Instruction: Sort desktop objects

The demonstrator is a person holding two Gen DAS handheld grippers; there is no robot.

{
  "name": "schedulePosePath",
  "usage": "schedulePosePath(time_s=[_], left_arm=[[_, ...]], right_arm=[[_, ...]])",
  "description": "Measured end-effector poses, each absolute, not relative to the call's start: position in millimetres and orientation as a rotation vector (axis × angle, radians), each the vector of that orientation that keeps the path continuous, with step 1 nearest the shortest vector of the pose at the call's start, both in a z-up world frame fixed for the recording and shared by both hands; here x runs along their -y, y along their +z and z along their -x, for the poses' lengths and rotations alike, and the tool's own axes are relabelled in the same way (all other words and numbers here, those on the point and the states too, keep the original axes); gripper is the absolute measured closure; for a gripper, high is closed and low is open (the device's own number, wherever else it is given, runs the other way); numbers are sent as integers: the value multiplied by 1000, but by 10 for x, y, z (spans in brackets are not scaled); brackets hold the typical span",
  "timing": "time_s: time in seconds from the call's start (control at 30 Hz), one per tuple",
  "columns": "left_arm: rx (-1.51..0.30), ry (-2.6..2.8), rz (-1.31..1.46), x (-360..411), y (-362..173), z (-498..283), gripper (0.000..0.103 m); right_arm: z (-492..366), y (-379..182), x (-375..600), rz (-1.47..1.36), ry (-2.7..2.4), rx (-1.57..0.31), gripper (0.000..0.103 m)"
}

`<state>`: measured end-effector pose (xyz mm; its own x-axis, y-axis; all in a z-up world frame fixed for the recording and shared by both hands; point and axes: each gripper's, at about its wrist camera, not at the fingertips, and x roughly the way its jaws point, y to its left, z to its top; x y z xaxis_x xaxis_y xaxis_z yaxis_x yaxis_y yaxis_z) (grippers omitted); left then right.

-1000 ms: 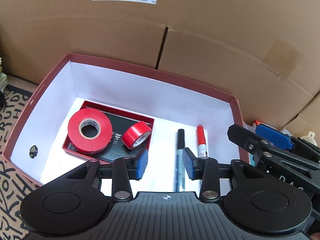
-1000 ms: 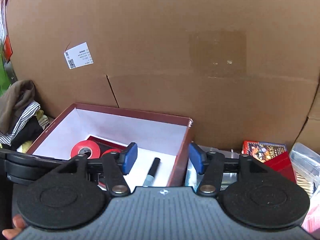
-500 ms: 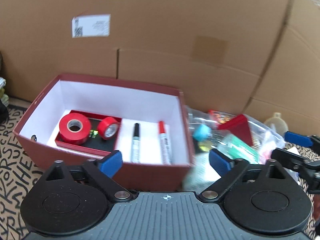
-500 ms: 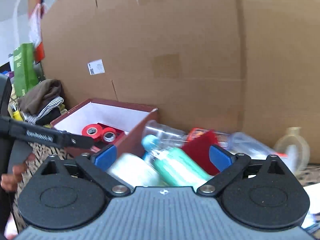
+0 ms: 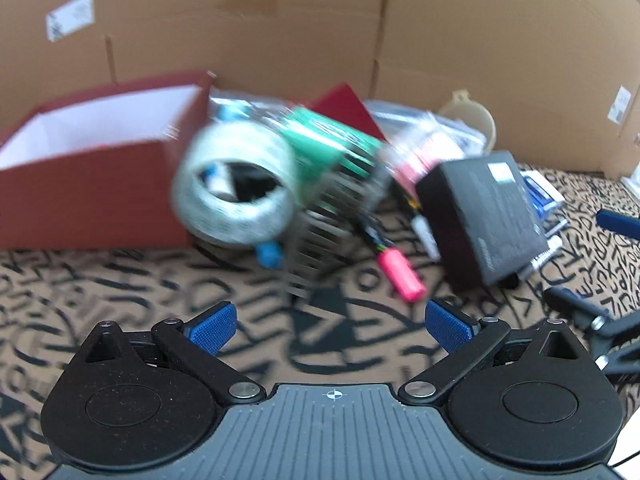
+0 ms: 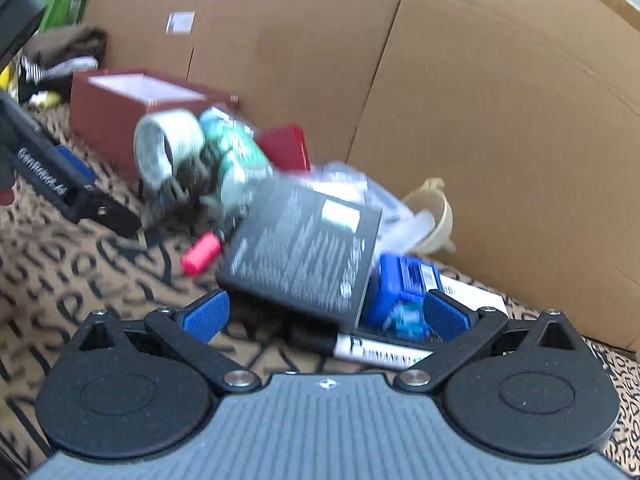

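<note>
A dark red box (image 5: 92, 176) (image 6: 116, 108) stands at the left, its inside hidden from here. To its right lies a blurred pile: a clear tape roll (image 5: 236, 188) (image 6: 168, 148), a green bottle (image 5: 332, 148), a pink marker cap (image 5: 400, 272) (image 6: 200, 254), a black box (image 5: 484, 224) (image 6: 304, 248), a blue packet (image 6: 404, 280) and a white permanent marker (image 6: 380, 352). My left gripper (image 5: 328, 326) is open and empty above the patterned mat, short of the pile. My right gripper (image 6: 326, 316) is open, with the black box and marker lying between and under its fingers.
Tall cardboard walls (image 5: 320, 32) close off the back. A beige plastic funnel (image 6: 434, 216) and clear bags (image 6: 360, 188) sit behind the pile. Folded clothes (image 6: 60, 56) lie at the far left. The patterned mat (image 5: 120, 288) covers the surface.
Both grippers have pulled back out of the red box and swung right toward the pile. Their jaws have opened wider. The view is blurred from motion.
</note>
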<state>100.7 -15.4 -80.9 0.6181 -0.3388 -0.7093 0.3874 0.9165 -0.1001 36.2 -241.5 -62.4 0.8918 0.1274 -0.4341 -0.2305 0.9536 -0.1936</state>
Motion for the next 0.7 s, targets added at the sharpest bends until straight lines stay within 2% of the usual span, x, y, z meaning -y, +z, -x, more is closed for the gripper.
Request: schedulePosePath(time_s=[0.23, 0.7], left_arm=[[-798, -449, -94, 580, -739, -1046, 0], [-803, -516, -155, 1174, -708, -1359, 5]], right_arm=[[-281, -892, 2611, 271, 164, -486, 0], [-723, -951, 2876, 53, 246, -531, 6]])
